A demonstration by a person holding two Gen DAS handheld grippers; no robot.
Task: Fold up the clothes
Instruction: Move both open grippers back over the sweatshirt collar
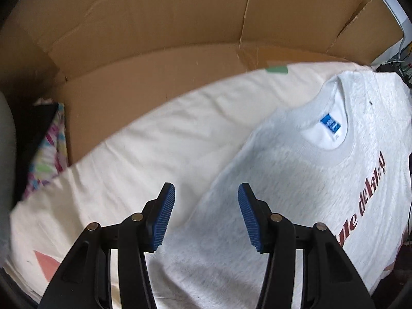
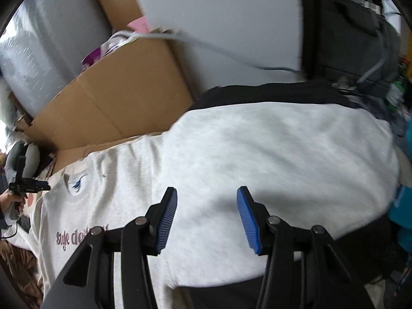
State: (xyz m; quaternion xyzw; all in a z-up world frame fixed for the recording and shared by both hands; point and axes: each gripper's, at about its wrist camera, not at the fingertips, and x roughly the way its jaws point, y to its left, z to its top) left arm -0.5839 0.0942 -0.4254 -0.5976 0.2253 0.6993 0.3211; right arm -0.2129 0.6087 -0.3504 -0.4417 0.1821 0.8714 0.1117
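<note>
Left wrist view: the left hand-held gripper [image 1: 206, 215] hangs with its 2 blue pads spread apart and empty, over the left edge of a pale grey sweatshirt [image 1: 303, 180]. The sweatshirt lies flat, front up, on a cream sheet [image 1: 154, 139] before a cardboard box [image 1: 154, 38]. The right hand-held gripper [image 2: 207, 220] is likewise spread and empty above the sweatshirt's body.

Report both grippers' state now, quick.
Left gripper: jaws open, holding nothing, above the grey T-shirt.
Right gripper: jaws open, holding nothing, over the same shirt.
</note>
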